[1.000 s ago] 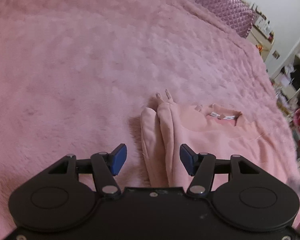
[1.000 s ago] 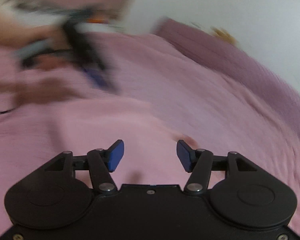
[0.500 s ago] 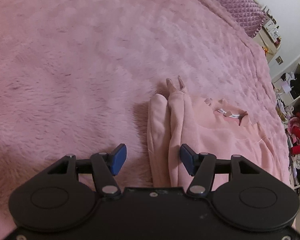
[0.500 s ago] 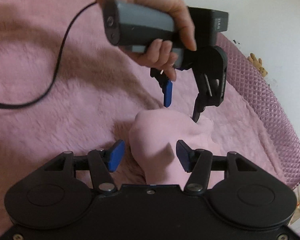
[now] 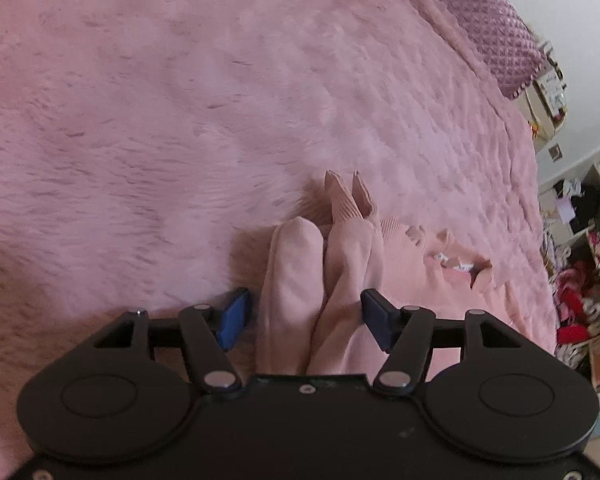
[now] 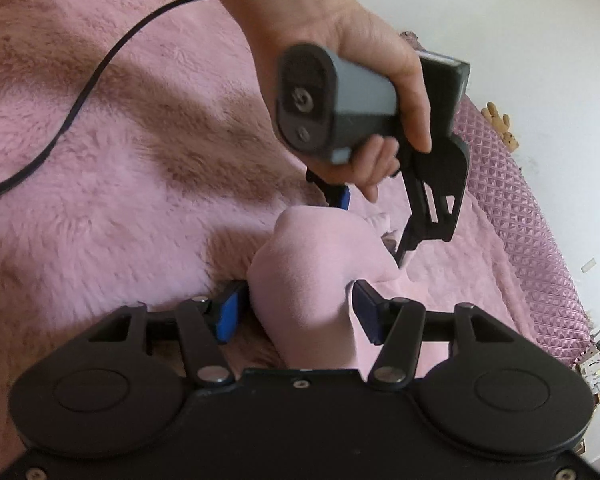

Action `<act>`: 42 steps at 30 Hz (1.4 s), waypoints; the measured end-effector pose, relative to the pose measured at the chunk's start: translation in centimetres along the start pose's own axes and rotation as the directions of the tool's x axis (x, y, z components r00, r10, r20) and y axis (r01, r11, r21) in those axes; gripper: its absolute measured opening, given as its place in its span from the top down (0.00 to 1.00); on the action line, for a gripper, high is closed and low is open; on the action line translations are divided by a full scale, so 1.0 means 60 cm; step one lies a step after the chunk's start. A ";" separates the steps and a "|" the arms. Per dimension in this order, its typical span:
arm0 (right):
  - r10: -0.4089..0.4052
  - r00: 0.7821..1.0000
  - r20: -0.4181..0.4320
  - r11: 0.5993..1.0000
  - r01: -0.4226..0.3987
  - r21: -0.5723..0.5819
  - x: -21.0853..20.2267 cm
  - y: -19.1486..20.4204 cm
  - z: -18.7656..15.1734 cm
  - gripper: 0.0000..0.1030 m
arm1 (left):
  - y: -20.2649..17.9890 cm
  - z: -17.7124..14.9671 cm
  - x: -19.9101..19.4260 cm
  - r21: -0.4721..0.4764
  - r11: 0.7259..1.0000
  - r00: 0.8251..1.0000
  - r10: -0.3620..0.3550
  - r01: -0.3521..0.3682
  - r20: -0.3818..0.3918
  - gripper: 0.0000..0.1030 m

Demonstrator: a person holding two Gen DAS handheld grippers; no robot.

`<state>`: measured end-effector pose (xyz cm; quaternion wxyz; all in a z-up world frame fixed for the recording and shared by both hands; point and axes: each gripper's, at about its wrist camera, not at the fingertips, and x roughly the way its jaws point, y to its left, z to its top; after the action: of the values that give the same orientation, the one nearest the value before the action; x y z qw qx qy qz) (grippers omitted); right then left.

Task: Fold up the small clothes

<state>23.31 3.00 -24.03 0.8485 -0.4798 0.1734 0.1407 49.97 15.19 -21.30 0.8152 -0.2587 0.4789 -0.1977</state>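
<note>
Left gripper (image 5: pixel 304 316): straddles the folded sleeves (image 5: pixel 296 272) of the pink sweater (image 5: pixel 432 304). Jaws apart and just opening a little further, pads clear of the cloth, apparently placed so as to take both sleeve layers in one pinch.

Right gripper (image 6: pixel 294 312): faces the left one across a raised hump of the same sweater. Jaws apart, just closing in, not yet pressing.

Sweater location: spread on the pink blanket (image 5: pixel 180 120), collar label (image 5: pixel 452 262) facing up. Probably sets up a two-ended lift for the next fold.

Beyond: quilted cover (image 5: pixel 496 32) along the far edge.
</note>
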 end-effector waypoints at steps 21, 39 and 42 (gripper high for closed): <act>-0.056 0.991 0.119 0.901 -0.001 0.435 -0.059 -0.153 -0.026 0.76 | -0.145 0.014 -0.055 0.146 0.988 0.998 -0.060 0.054 0.036 0.83; -0.342 0.939 -0.030 0.609 0.246 0.754 -0.158 -0.325 -0.258 0.77 | -0.533 -0.048 0.101 0.344 0.924 0.986 -0.144 0.166 -0.087 0.82; -0.342 0.936 -0.076 0.555 0.267 0.788 -0.161 -0.338 -0.311 0.77 | -0.569 -0.081 0.155 0.353 0.920 0.983 -0.136 0.171 -0.123 0.82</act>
<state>19.85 -23.94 -13.31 0.9897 -0.0738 0.0949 -0.0782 47.42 -18.16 -8.72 0.8069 -0.1312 0.4512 -0.3580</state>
